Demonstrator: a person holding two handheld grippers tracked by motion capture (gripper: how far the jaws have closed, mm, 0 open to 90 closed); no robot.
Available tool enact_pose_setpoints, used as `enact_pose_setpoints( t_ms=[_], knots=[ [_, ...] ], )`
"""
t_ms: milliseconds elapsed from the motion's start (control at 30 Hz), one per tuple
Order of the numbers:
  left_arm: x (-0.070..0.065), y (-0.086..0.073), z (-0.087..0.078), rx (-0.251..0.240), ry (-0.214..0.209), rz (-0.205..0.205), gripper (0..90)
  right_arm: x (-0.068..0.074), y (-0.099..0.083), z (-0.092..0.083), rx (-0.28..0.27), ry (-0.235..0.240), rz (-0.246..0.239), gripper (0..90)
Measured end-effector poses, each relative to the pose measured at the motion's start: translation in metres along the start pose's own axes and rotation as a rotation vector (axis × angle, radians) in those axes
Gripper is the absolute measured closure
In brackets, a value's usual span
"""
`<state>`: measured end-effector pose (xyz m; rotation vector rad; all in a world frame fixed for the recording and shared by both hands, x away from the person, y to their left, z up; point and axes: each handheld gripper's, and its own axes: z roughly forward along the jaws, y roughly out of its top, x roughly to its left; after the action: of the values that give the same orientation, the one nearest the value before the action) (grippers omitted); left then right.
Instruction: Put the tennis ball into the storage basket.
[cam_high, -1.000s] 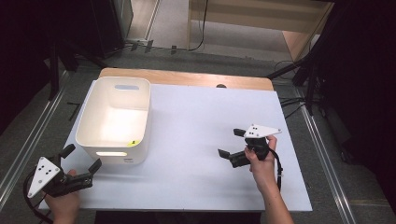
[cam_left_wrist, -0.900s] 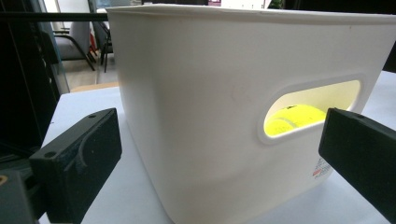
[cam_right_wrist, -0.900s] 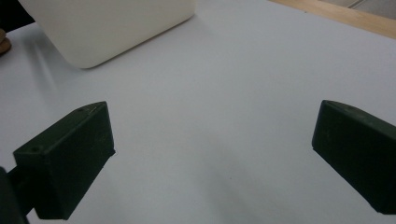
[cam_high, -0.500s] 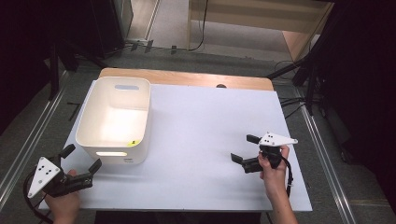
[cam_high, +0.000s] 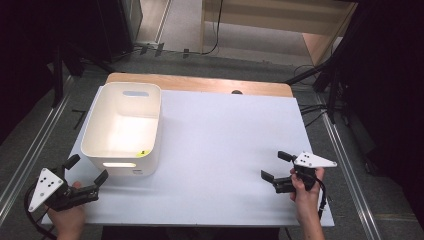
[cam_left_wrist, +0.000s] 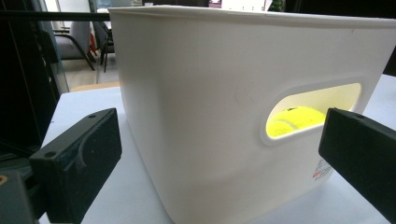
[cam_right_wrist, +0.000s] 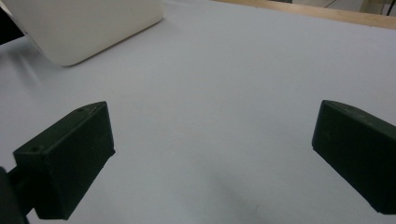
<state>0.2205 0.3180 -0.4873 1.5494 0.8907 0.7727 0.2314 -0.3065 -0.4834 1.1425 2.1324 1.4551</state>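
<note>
I am holding my left gripper (cam_high: 86, 172) at the near left corner of the table (cam_high: 225, 130), its jaws spread wide and gripping nothing. It is pointing at the near end wall of a white plastic bin (cam_high: 125, 127), which is standing upright on the left part of the table, just beyond the jaw tips and apart from them. In the left gripper view, the bin (cam_left_wrist: 243, 93) is rising between and behind the two black jaws, and its oval handle cutout (cam_left_wrist: 310, 109) is sitting toward the right jaw. Through that cutout a yellow-green object (cam_left_wrist: 294, 120) is showing inside the bin; I cannot tell what it is. From the high view, a small patch of the same yellow (cam_high: 142, 153) is lying against the near inner wall of the bin.

I am holding my right gripper (cam_high: 274, 165) over the near right part of the table, well apart from the bin, its jaws likewise released and empty, pointing leftward across the bare white surface. In the right gripper view, the jaws are standing far apart over the table (cam_right_wrist: 224, 102), and a corner of the bin (cam_right_wrist: 88, 28) is appearing at the upper left. A wooden strip (cam_high: 200, 84) is edging the far side of the table.
</note>
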Motion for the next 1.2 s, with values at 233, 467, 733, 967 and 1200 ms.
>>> enact_pose_setpoints(
  t_ms=[233, 467, 733, 967, 1200],
  knots=[
    [0.0, 0.0, 0.0, 0.0, 0.0, 0.001, 0.0, -0.006, -0.011, -0.011, -0.022, -0.031, 0.036, 0.0],
    [0.0, 0.0, 0.0, -0.001, -0.001, 0.0, 0.0, -0.009, -0.018, -0.022, -0.052, -0.048, 0.053, 0.0],
    [0.0, 0.0, 0.0, -0.001, -0.003, -0.002, 0.0, -0.012, -0.03, -0.035, -0.114, -0.065, 0.06, 0.0],
    [0.001, 0.0, 0.0, -0.002, -0.002, -0.001, 0.0, -0.013, -0.04, -0.044, -0.16, -0.096, 0.089, 0.0],
    [0.001, 0.0, 0.0, -0.002, -0.003, -0.006, 0.0, -0.014, -0.042, -0.046, -0.156, -0.108, 0.089, 0.0]
  ],
)
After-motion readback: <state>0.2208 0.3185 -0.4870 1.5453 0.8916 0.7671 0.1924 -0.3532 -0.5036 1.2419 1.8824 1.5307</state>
